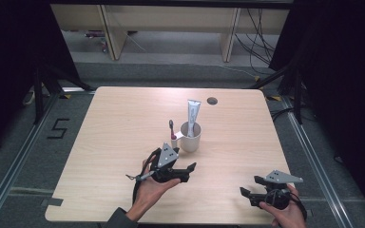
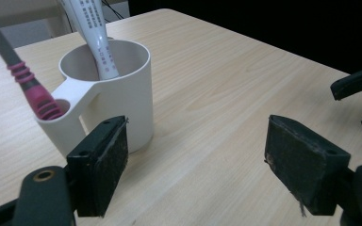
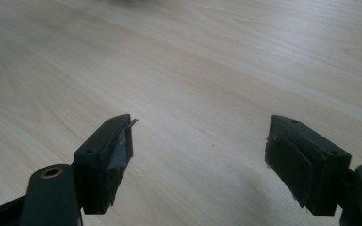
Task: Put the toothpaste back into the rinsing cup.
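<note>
A white cup stands near the middle of the table. A white toothpaste tube leans inside it. A toothbrush with a pink and dark handle stands in the holder hole on the cup's handle side. My left gripper is open just in front of the cup, nothing between its jaws. My right gripper is open low over bare table at the front right, with nothing in it.
The light wooden table has a round cable hole at its far edge. In the left gripper view the right gripper's jaws show at the right edge. Dark curtains and floor rails flank the table.
</note>
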`<state>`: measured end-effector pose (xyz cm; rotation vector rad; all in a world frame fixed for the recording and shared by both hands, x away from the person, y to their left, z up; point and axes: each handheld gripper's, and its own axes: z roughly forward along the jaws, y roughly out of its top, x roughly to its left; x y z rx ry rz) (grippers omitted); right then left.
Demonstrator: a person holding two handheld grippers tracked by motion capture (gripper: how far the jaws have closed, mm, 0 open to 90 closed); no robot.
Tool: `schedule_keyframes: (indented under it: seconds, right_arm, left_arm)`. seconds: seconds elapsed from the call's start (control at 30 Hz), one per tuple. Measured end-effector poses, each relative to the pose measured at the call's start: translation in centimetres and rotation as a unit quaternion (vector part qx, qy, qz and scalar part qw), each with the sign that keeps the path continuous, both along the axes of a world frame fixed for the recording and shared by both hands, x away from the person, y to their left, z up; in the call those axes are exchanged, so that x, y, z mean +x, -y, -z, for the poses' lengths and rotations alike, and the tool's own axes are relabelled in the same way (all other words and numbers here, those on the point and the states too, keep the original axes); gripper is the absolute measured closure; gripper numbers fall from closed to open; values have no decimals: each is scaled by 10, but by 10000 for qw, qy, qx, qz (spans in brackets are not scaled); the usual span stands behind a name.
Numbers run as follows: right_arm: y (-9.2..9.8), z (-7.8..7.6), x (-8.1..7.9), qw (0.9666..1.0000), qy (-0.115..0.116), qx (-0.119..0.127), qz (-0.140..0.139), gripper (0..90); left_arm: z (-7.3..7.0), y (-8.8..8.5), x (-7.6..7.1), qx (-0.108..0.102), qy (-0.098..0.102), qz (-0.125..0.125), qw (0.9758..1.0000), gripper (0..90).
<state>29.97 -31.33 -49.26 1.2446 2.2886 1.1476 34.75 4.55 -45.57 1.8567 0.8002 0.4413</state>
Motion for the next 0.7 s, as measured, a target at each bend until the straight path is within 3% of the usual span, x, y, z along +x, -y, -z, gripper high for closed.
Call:
schedule_keyframes:
  seconds: [0.07, 0.13, 0.23, 0.3, 0.37, 0.4, 0.6, 0.63, 0.7]
  right_arm:
    - [-3, 1, -1, 9998, -117, 93, 95, 247]
    - [-2, 1, 1, 10000, 1, 13, -28, 247]
    - [-2, 1, 1, 10000, 2, 13, -51, 246]
    - [-3, 1, -1, 9998, -152, 123, 64, 246]
    - [-3, 0, -1, 9999, -124, 90, 52, 246]
    - [-1, 0, 1, 10000, 4, 3, -18, 246]
    - [-3, 0, -1, 10000, 27, -31, -62, 246]
    - [-5, 0, -3, 9999, -124, 59, 66, 246]
    - [-6, 0, -4, 9998, -122, 88, 86, 246]
  left_arm:
    - [1, -2, -1, 7, 5, -19, 10000, 221]
    - [1, -3, -3, 18, 5, -7, 10000, 220]
    - [2, -5, -5, 17, 26, 35, 10000, 219]
    - [2, -7, -7, 42, 30, 18, 10000, 217]
    - [3, -10, -10, 49, 45, 24, 10000, 216]
    - [3, -11, -11, 50, 55, 39, 10000, 215]
    - [8, -23, -18, 128, 50, 7, 9999, 212]
    - [9, -24, -19, 128, 39, 11, 9999, 211]
    - [10, -27, -21, 155, 38, 5, 9999, 209]
